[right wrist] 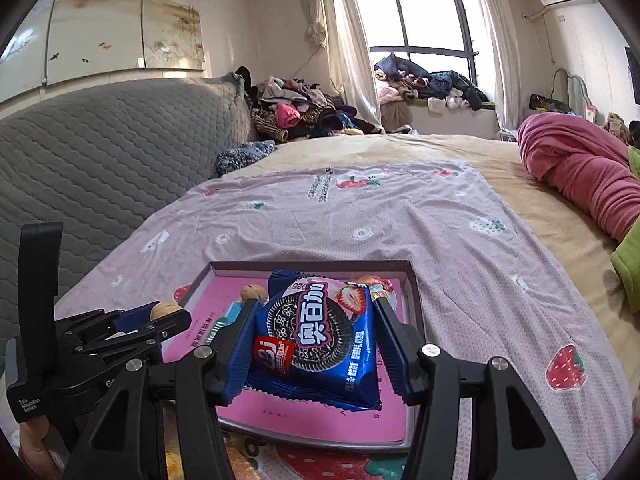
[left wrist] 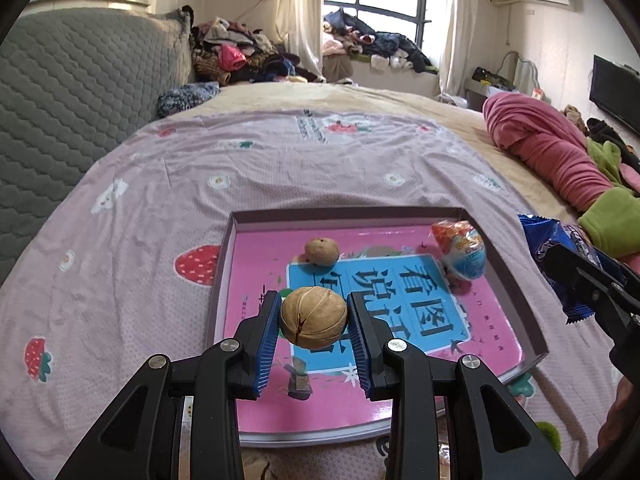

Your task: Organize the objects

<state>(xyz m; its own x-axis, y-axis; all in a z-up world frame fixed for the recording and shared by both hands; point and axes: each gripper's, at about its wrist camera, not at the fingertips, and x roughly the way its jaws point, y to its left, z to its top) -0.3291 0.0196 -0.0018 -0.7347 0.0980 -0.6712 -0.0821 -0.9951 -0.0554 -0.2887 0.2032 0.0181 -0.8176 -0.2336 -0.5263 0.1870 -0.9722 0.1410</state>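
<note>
The left gripper (left wrist: 313,320) pinched a round tan cracked walnut (left wrist: 313,317) between its blue ribbed pads, holding it above the near-left part of the shallow pink-bottomed cardboard tray (left wrist: 506,268) lying on the strawberry-print sheet (left wrist: 160,184). The right gripper (right wrist: 316,334) clamped a blue foil cookie packet (right wrist: 316,340) by its side edges, long axis running away from the camera, above the same tray. A second walnut (left wrist: 322,252) and a foil-wrapped egg-shaped sweet (left wrist: 464,250) already lay inside. Both held items hung directly over the tray floor, so release probably needed only a short descent.
</note>
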